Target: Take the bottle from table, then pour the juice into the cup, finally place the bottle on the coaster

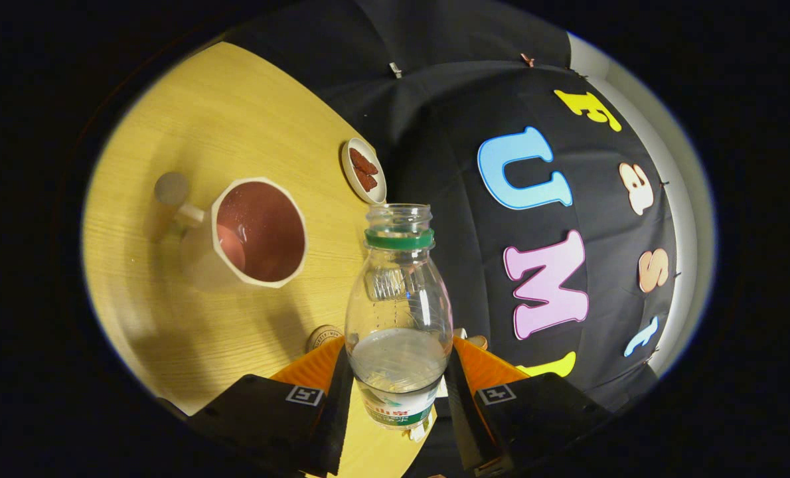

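Observation:
My gripper [398, 388] is shut on a clear plastic bottle [398, 312], both fingers pressing its lower body by the label. The bottle has no cap, wears a green neck ring and holds a little clear liquid at the bottom. It is lifted over the wooden table [189, 119], and the whole scene looks tilted. Beyond the fingers and to the left stands a white cup [257, 232] with a handle and reddish liquid inside. A round coaster [322, 336] peeks out on the table just behind the left finger.
A small white dish [363, 171] with dark red pieces sits at the table's far edge, beyond the bottle's mouth. The black booth cloth hangs behind the table edge to the right.

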`<state>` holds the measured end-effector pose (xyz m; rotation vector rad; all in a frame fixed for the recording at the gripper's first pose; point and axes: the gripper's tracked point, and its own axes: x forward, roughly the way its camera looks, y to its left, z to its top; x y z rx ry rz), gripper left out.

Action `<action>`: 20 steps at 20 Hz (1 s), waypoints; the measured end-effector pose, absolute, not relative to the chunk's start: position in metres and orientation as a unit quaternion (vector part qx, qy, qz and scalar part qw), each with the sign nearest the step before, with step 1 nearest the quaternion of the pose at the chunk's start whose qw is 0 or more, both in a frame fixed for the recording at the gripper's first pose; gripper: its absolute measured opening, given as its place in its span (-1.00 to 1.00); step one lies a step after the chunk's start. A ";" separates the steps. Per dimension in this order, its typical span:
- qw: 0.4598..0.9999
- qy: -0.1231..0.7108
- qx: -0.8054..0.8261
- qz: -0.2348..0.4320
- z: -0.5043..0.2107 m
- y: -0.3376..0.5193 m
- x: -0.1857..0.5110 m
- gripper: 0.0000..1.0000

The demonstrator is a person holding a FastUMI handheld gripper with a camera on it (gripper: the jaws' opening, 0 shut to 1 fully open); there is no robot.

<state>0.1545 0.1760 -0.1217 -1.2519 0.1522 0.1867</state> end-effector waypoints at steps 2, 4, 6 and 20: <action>0.794 0.074 -0.597 0.089 -0.126 0.178 0.155 0.37; 0.785 0.073 -0.608 0.092 -0.130 0.179 0.155 0.37; 0.774 0.072 -0.621 0.096 -0.133 0.181 0.153 0.37; 0.695 0.083 -0.704 0.120 -0.148 0.174 0.164 0.37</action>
